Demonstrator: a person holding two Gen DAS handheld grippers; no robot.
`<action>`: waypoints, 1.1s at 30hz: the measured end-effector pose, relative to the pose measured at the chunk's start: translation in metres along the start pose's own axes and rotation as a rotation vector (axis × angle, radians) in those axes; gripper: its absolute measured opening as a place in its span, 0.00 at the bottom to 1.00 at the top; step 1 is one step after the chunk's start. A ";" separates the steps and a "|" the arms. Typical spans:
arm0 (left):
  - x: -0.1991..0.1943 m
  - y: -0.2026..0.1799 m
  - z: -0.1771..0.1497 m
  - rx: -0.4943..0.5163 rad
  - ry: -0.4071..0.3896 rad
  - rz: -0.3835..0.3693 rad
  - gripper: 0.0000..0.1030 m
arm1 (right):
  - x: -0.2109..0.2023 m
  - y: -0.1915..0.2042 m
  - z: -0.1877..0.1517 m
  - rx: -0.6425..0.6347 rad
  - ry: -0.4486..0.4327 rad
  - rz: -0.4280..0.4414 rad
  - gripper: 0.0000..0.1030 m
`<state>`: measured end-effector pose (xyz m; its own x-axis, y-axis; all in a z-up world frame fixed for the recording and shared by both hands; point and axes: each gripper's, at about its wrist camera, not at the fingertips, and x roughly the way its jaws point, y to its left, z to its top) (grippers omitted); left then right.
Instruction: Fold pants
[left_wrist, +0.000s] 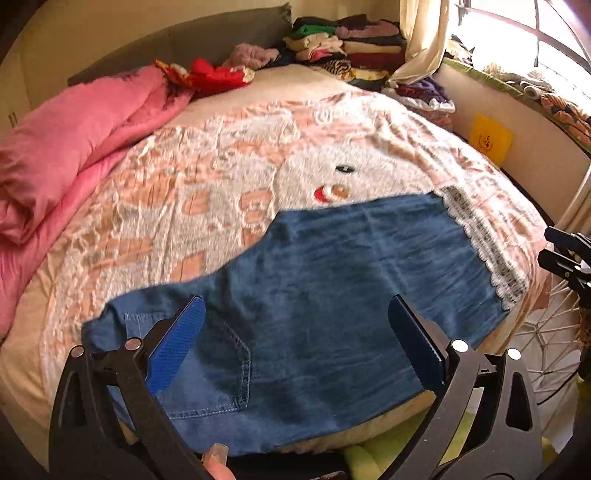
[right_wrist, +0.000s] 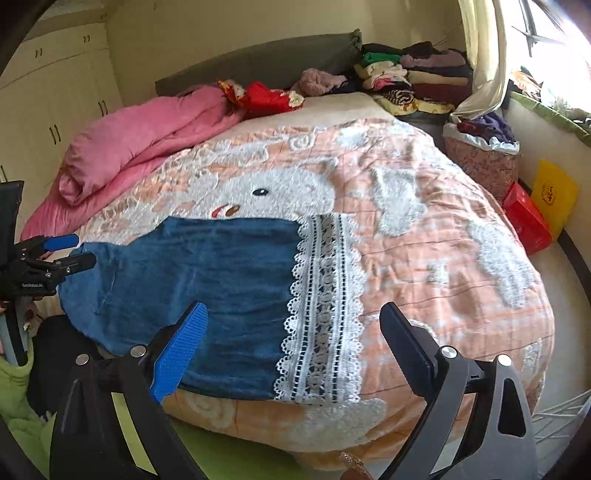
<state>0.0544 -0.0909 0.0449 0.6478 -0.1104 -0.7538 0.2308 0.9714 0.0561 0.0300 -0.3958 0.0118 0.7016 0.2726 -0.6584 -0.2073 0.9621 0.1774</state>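
Your blue pants (left_wrist: 332, 280) lie flat, doubled lengthwise, at the near edge of the bed (right_wrist: 424, 236), and both your left gripper (left_wrist: 295, 339) and right gripper (right_wrist: 291, 343) hang over them with jaws wide apart, holding nothing. You look to be between folds; next you probably need to grip the lace hem (right_wrist: 325, 306) end and carry it across to the waist. The only container in view is the frilled cloth basket (right_wrist: 476, 155) by the curtain, holding purple garments.

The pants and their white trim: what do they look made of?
The pants look like blue denim: faded, matte weave, with contrast stitching around the pocket. The white trim looks like openwork lace, probably cotton or synthetic, with scalloped edges and holes showing dark through.
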 end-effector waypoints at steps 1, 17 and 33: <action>-0.003 -0.004 0.002 0.006 -0.009 -0.004 0.91 | -0.003 -0.001 0.000 0.003 -0.006 -0.002 0.91; -0.002 -0.049 0.045 0.100 -0.058 -0.053 0.91 | -0.031 -0.022 -0.009 0.056 -0.067 -0.040 0.91; 0.045 -0.098 0.072 0.222 -0.003 -0.110 0.91 | 0.002 -0.020 -0.042 0.088 0.053 0.019 0.91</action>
<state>0.1130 -0.2058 0.0523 0.6118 -0.2135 -0.7616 0.4534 0.8837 0.1165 0.0070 -0.4151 -0.0234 0.6608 0.2919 -0.6915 -0.1579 0.9547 0.2521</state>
